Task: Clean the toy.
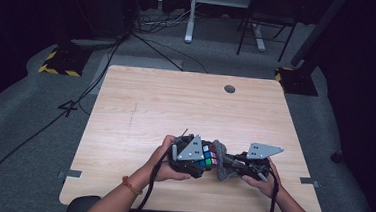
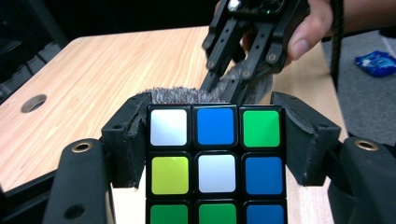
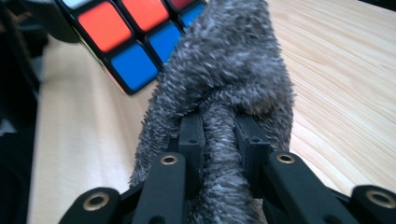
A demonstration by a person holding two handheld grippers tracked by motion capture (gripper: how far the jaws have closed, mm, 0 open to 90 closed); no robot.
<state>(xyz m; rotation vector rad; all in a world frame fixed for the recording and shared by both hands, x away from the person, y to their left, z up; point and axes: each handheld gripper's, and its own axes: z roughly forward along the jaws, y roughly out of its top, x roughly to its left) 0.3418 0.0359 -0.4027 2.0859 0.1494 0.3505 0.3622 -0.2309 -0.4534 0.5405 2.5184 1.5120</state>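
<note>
Over a pale wooden surface (image 1: 140,107), the left gripper (image 2: 215,140) clamps a puzzle cube (image 2: 215,163) while the right gripper's (image 3: 219,140) fingers pinch a grey cloth (image 3: 229,79) against its side, wiping apparently midway.

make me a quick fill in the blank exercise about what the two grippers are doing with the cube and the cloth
1. The left gripper is shut on a ____ with coloured squares.
2. The right gripper pinches a fuzzy cloth whose colour is ____.
3. In the left gripper view, the middle square of the cube's facing side is ____.
4. The cloth is pressed against the cube above a table made of ____.

Missing words: puzzle cube; grey; white; wood
</note>
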